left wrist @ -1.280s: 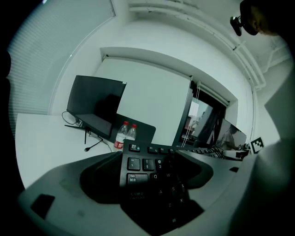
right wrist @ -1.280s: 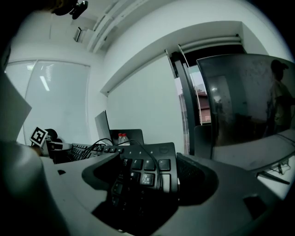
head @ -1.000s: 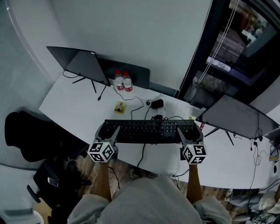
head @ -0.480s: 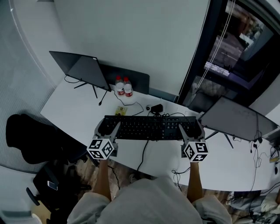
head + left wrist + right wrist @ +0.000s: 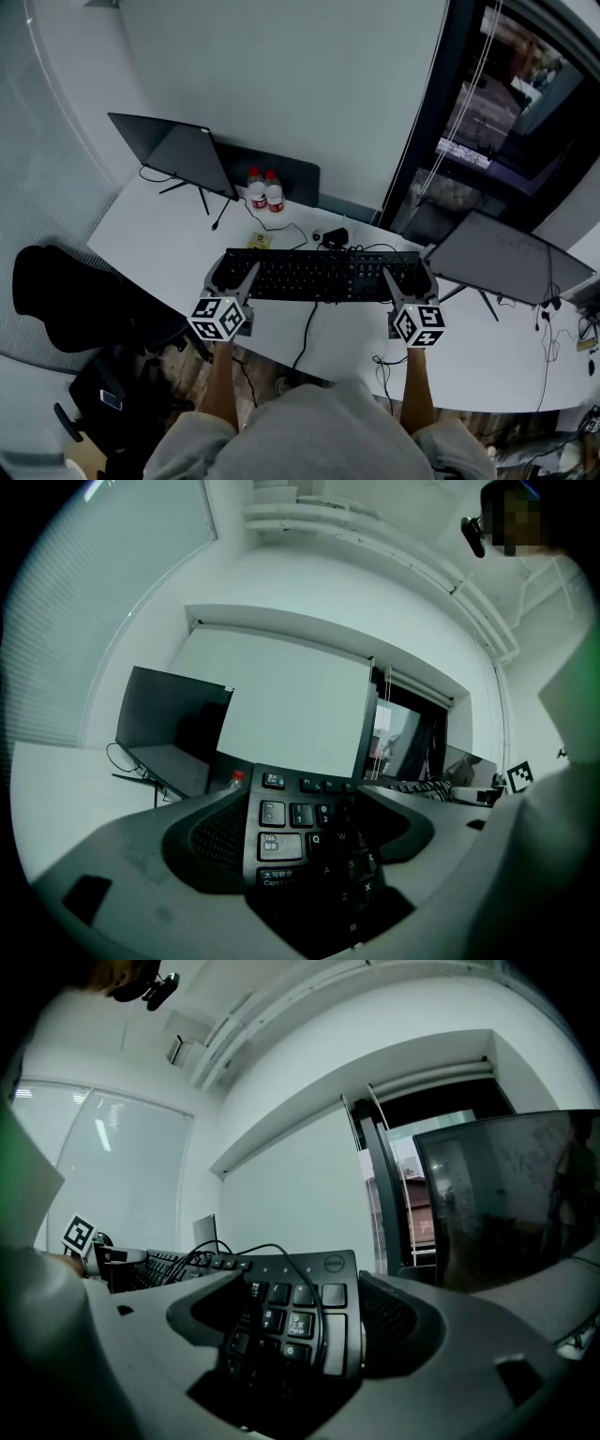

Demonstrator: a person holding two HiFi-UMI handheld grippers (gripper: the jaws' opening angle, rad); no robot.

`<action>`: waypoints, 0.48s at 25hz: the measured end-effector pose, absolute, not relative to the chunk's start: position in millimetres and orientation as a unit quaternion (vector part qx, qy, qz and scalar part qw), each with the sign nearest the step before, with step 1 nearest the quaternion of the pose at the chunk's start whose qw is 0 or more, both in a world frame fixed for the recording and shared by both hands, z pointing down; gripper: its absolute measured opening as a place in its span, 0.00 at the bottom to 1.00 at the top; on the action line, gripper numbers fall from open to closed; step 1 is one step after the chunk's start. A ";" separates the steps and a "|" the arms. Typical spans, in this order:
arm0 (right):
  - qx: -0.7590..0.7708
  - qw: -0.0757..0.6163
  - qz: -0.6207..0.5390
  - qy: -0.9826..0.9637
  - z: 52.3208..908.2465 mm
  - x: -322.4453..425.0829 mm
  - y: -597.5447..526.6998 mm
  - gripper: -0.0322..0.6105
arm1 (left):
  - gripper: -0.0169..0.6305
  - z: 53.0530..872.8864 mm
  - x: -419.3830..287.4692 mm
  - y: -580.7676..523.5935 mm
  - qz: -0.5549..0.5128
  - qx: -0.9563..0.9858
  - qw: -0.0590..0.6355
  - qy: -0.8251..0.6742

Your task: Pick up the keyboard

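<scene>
A black keyboard (image 5: 319,275) hangs level over the white desk (image 5: 150,234), held at both ends. My left gripper (image 5: 230,276) is shut on its left end, and the Tab and Caps Lock keys (image 5: 281,847) show between the jaws. My right gripper (image 5: 406,277) is shut on the right end, by the number pad (image 5: 298,1321). The keyboard's black cable (image 5: 305,330) drops from its front and over the desk edge; a loop of it lies across the number pad (image 5: 281,1269).
One dark monitor (image 5: 173,150) stands at the back left and another (image 5: 506,258) at the right. Two red-capped bottles (image 5: 262,190), a small black device (image 5: 333,235) and a yellow packet (image 5: 258,241) lie behind the keyboard. A black chair (image 5: 75,295) is at the left.
Both grippers and the keyboard have moved slightly up and away from the desk's front edge. The keyboard now partly covers the yellow packet.
</scene>
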State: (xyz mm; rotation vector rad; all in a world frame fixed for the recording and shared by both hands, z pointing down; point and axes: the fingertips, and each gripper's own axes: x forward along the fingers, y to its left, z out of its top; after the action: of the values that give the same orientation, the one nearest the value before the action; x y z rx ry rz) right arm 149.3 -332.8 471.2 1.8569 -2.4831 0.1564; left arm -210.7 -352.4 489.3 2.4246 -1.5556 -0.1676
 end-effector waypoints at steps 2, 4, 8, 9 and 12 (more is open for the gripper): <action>0.598 0.019 0.048 -0.800 469.7 149.4 -333.5 0.63 | 0.54 489.0 -210.8 -352.8 -0.059 0.833 0.128 -0.535; 0.598 0.019 0.047 -0.800 468.8 149.7 -334.0 0.63 | 0.54 489.0 -210.7 -353.2 -0.059 0.833 0.128 -0.535; 0.598 0.019 0.048 -0.800 469.3 150.6 -334.1 0.63 | 0.54 488.8 -209.5 -353.5 -0.059 0.833 0.129 -0.534; 0.598 0.020 0.049 -0.800 469.7 150.7 -334.1 0.63 | 0.54 488.7 -209.5 -353.4 -0.059 0.834 0.129 -0.534; 0.598 0.020 0.049 -0.800 470.3 150.3 -334.3 0.63 | 0.54 489.3 -209.8 -353.6 -0.058 0.833 0.129 -0.534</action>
State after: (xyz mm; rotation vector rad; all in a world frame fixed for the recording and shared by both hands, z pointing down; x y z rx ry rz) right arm 150.3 -334.3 470.3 1.8549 -2.4807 0.1529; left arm -209.8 -353.6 489.3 2.4222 -1.5523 -0.1696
